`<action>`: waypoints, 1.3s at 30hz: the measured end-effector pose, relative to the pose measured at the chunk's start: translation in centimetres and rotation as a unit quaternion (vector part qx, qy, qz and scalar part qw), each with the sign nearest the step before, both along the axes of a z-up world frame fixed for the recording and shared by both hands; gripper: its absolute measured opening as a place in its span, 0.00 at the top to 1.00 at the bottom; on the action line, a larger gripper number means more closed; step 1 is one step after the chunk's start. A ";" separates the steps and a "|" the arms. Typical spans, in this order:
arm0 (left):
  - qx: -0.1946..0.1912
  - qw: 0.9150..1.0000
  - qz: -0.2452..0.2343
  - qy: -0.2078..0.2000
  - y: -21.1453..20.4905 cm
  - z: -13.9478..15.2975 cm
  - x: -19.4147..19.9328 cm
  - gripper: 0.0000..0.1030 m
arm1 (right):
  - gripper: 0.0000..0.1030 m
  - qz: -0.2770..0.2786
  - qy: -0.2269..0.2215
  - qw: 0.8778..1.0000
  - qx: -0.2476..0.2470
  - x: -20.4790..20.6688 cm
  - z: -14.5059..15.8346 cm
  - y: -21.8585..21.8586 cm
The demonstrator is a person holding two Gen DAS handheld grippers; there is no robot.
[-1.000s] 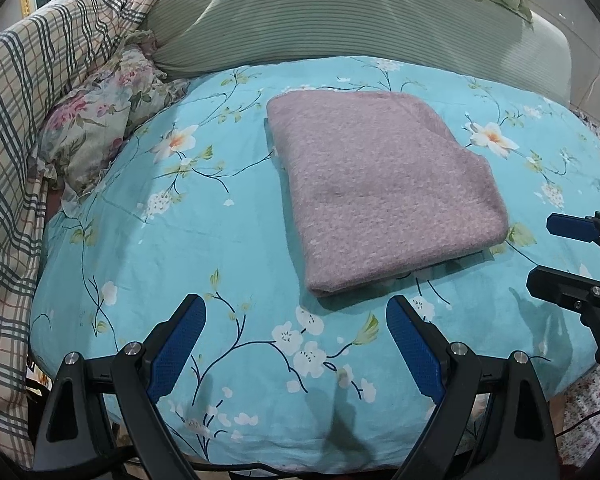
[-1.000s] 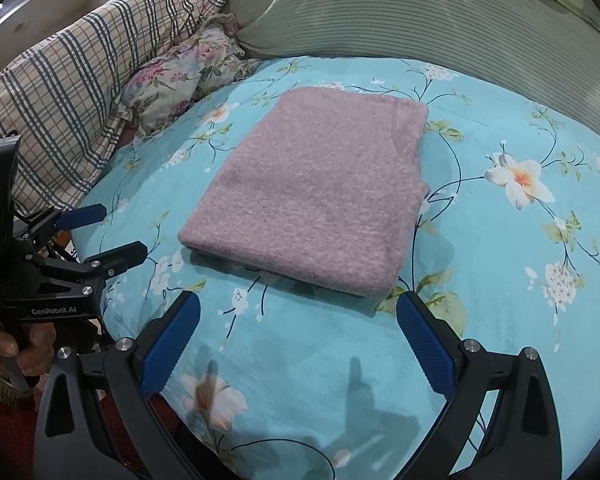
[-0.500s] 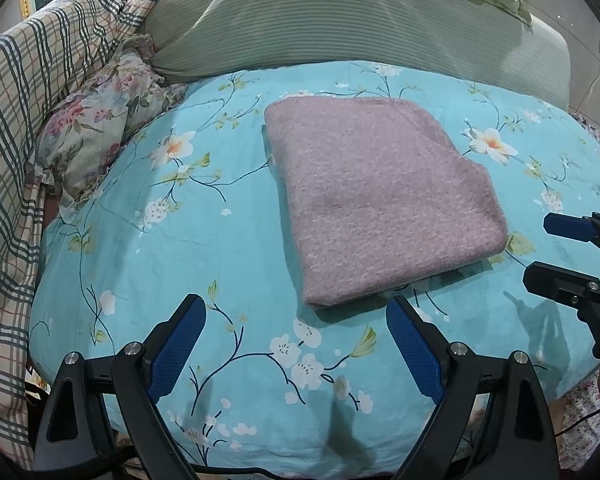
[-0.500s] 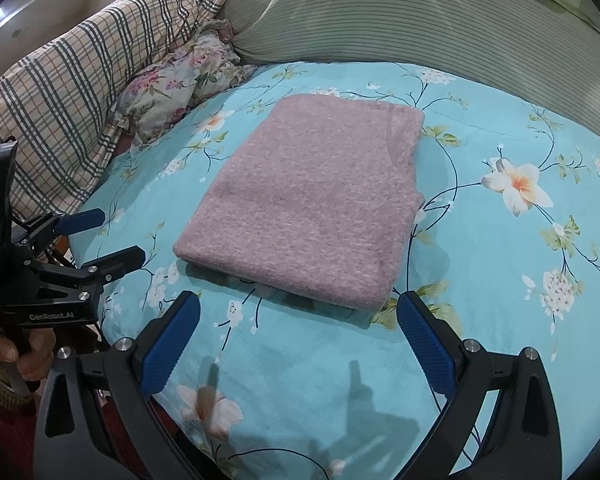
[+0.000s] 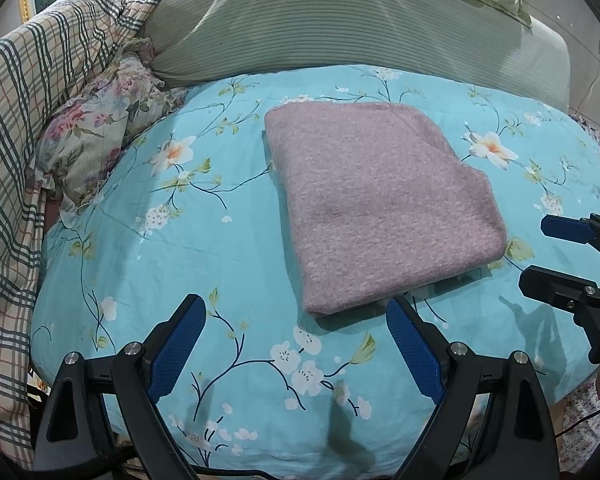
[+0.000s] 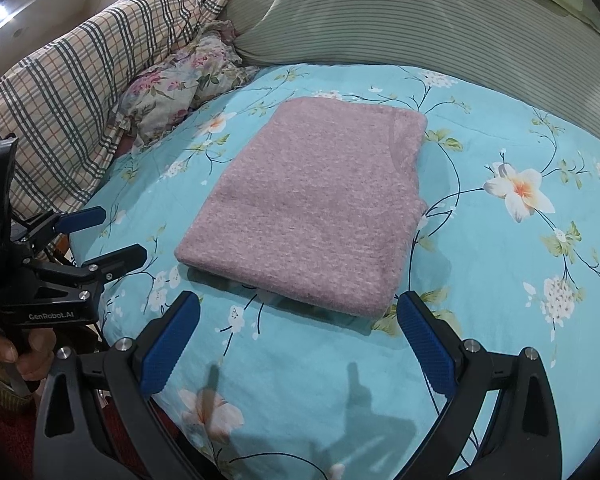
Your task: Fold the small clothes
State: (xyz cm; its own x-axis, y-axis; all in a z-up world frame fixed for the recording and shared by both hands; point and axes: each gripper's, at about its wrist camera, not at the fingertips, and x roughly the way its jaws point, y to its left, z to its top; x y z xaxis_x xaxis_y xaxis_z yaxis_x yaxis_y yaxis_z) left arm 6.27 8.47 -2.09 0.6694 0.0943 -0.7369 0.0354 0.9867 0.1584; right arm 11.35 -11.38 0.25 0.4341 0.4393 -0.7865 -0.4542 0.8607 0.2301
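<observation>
A mauve knitted garment [image 5: 380,208], folded into a flat rectangle, lies on the turquoise floral bedsheet [image 5: 180,240]; it also shows in the right wrist view [image 6: 316,208]. My left gripper [image 5: 296,316] is open and empty, held above the sheet just short of the garment's near edge. My right gripper [image 6: 298,312] is open and empty, also just short of the near edge. Each gripper shows in the other's view: the right one [image 5: 540,252] at the right edge, the left one [image 6: 112,236] at the left edge, both open.
A green striped pillow [image 5: 340,20] lies behind the garment. A plaid quilt [image 5: 28,100] and a floral pillow [image 5: 96,128] are bunched at the left. The bed's edge drops off near the grippers, with patterned floor [image 5: 580,400] at lower right.
Both grippers have pulled back and risen slightly from the garment, which now sits a little lower and farther in both views. The garment itself has not moved. Jaws stay open.
</observation>
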 end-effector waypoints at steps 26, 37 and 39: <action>0.001 1.000 -0.001 -0.002 -0.2 0.4 0.3 0.10 | 0.04 -0.002 0.000 1.000 0.000 -0.1 0.2 0.3; 0.001 1.000 0.002 -0.005 -0.3 0.6 0.5 0.10 | 0.04 -0.002 -0.001 1.000 0.000 0.0 0.2 0.3; 0.000 1.000 0.002 -0.004 -0.3 0.6 0.5 0.10 | 0.04 -0.002 -0.001 1.000 0.001 0.0 0.3 0.4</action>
